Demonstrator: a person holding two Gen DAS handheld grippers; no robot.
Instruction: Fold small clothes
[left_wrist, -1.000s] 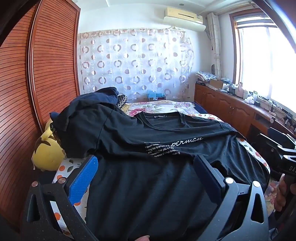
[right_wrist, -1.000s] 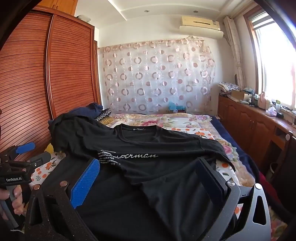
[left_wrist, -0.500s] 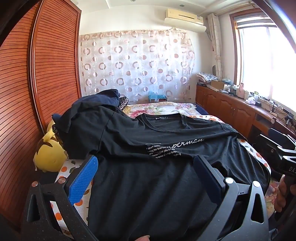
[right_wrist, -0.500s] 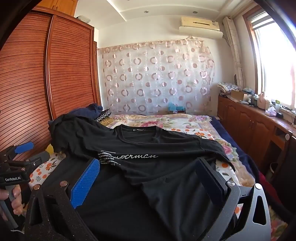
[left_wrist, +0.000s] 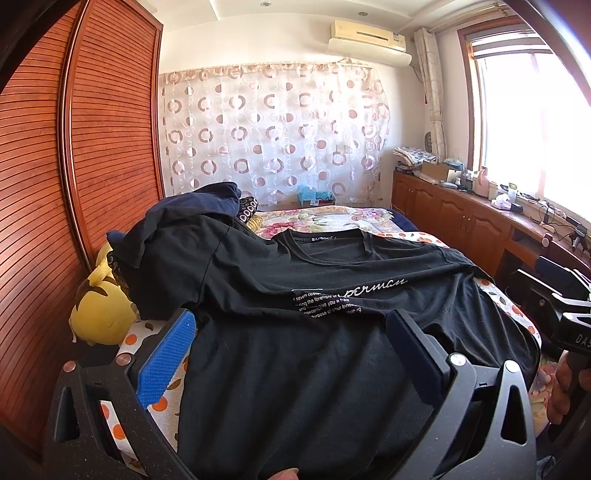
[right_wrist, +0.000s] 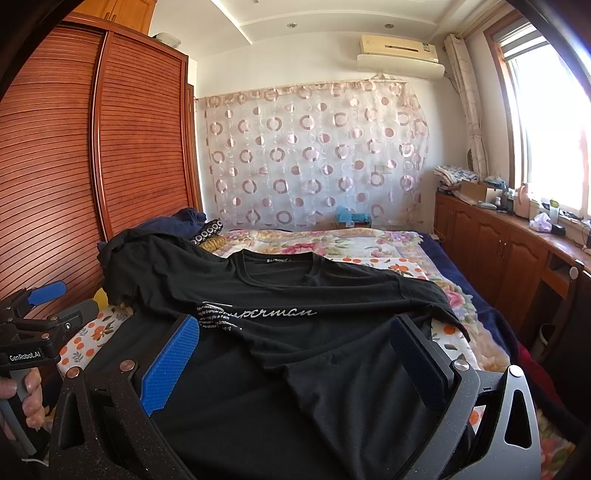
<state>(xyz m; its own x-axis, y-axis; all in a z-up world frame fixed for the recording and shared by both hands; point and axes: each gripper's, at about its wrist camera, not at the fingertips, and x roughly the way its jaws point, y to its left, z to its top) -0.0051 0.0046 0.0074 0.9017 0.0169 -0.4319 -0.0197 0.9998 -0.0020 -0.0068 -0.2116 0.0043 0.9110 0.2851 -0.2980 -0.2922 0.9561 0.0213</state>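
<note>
A black T-shirt (left_wrist: 314, 332) with white "Superman" lettering lies spread on the bed, collar at the far end; its near part is doubled over the chest print. It also shows in the right wrist view (right_wrist: 295, 350). My left gripper (left_wrist: 291, 328) is open and empty above the shirt's near left part. My right gripper (right_wrist: 295, 336) is open and empty above the shirt's near right part. The other gripper's body shows at each view's side edge.
The bed has a floral cover (right_wrist: 332, 243). A dark blue garment pile (left_wrist: 199, 203) and a yellow plush toy (left_wrist: 99, 314) lie at the left by the wooden wardrobe (left_wrist: 74, 166). A wooden counter (right_wrist: 517, 240) with clutter runs under the window on the right.
Both grippers have risen and tilted up a little; the shirt sits lower in both views. The jaws stay open and the shirt has not moved.
</note>
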